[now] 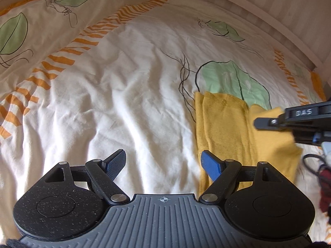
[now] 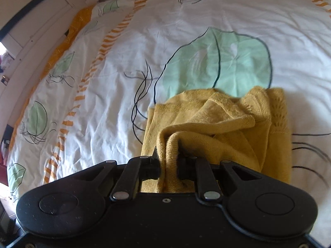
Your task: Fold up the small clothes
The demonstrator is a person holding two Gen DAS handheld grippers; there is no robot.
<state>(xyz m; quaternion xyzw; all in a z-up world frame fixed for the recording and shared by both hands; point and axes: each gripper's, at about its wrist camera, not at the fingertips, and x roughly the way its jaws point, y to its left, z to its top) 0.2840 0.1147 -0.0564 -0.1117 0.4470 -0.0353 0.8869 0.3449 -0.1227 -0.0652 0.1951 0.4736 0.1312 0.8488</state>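
Note:
A mustard-yellow knitted garment (image 1: 225, 128) lies on the bed, right of centre in the left wrist view. My left gripper (image 1: 163, 163) hovers over the white cover at the garment's left edge, open, nothing between its blue pads. My right gripper (image 2: 168, 163) is shut on a bunched fold of the yellow garment (image 2: 219, 122), which lifts toward the camera while the rest trails on the bed. In the left wrist view, the right gripper (image 1: 266, 123) reaches in from the right edge over the garment.
The bed cover (image 1: 128, 86) is white with green leaf prints and orange striped bands. A pale striped wall (image 1: 269, 10) runs along the far side. A dark cable (image 1: 312, 165) and dark red cloth (image 1: 325, 194) lie at the right edge. White furniture (image 2: 31, 20) stands left of the bed.

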